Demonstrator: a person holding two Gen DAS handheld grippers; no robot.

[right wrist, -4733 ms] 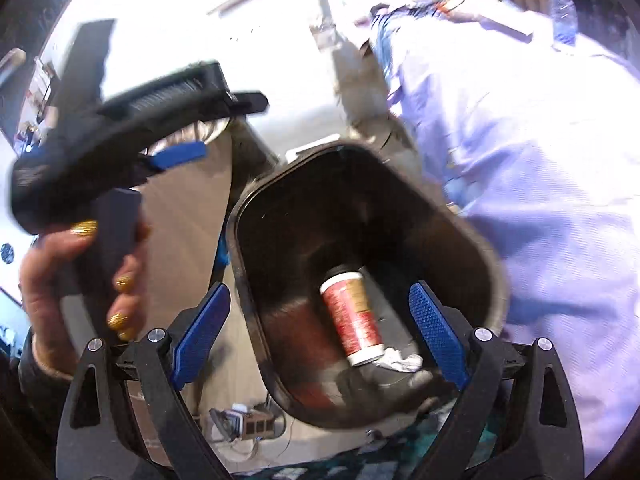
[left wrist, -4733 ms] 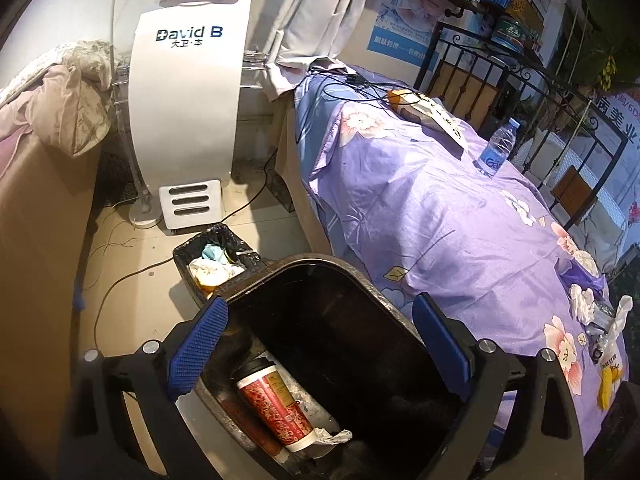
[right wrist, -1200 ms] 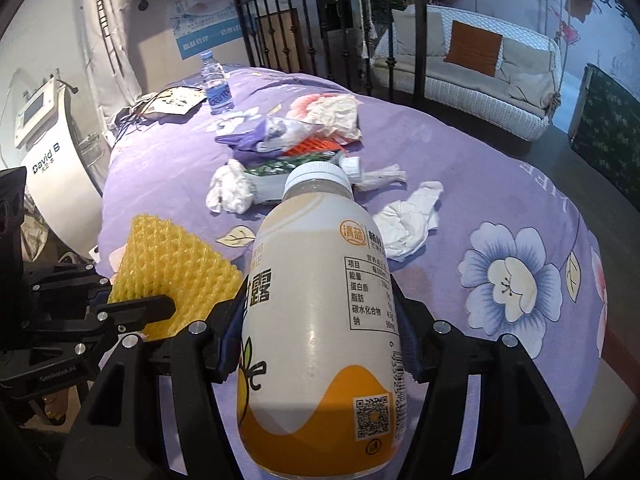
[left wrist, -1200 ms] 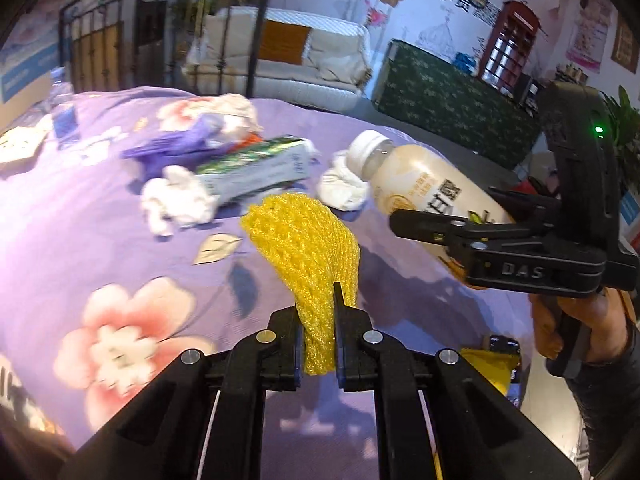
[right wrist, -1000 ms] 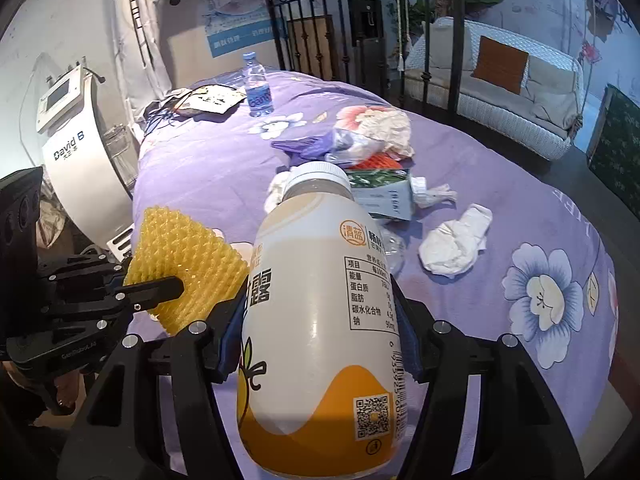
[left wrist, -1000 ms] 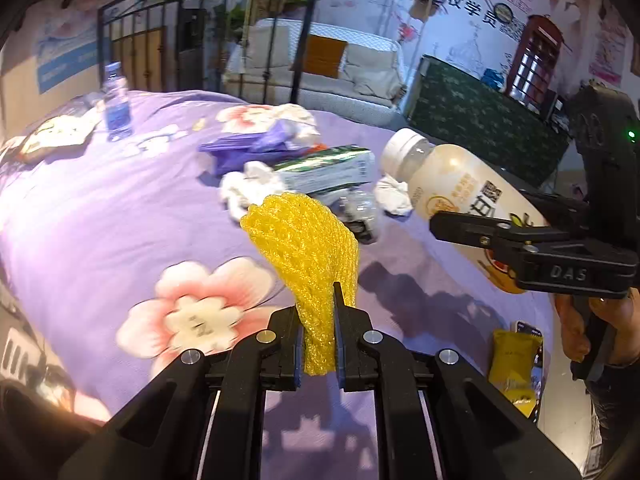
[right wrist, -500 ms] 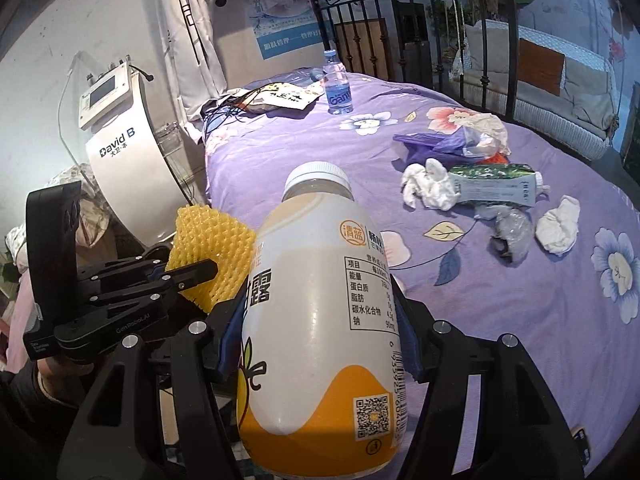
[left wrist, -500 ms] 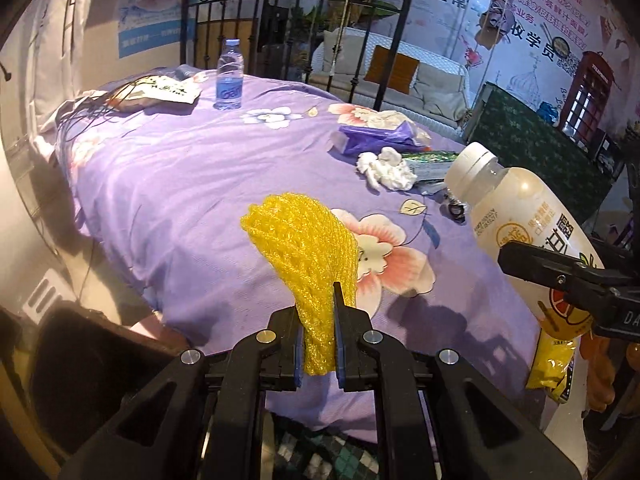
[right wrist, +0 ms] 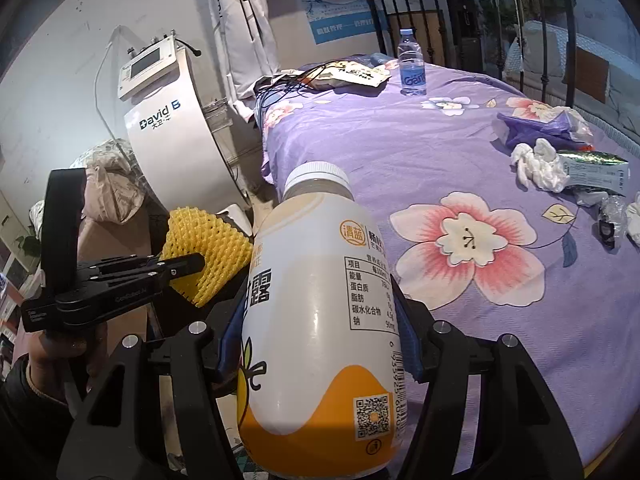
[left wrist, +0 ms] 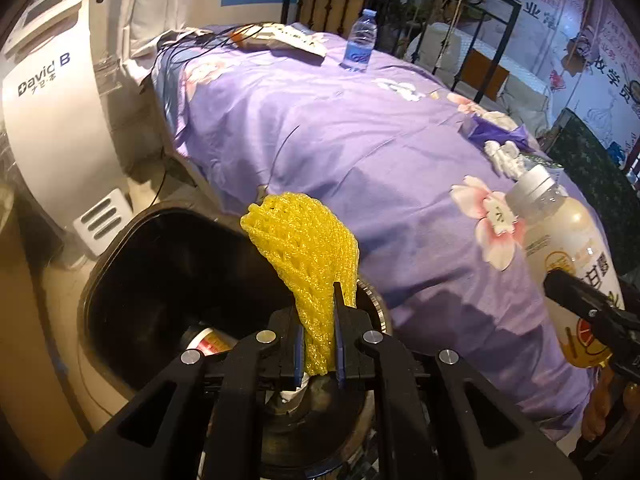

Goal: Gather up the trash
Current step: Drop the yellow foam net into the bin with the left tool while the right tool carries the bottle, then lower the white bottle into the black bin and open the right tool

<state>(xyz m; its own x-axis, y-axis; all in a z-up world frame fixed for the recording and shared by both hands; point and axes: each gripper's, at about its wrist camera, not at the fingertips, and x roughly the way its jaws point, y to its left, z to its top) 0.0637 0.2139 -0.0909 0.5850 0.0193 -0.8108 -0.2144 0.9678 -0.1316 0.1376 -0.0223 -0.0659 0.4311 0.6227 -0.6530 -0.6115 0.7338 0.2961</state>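
L gripper (left wrist: 317, 344) pinching yellow foam net (left wrist: 304, 256), R gripper (right wrist: 320, 344) clamping drink bottle (right wrist: 320, 320)

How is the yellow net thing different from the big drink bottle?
The yellow foam net is soft, holey and squashed thin by the left gripper; the drink bottle is hard, smooth, white and orange, and fills the right gripper wide. Both are trash being held.

A purple floral bed (right wrist: 460, 168) carries a water bottle (right wrist: 412, 62), crumpled tissues (right wrist: 538, 164), wrappers and cables.
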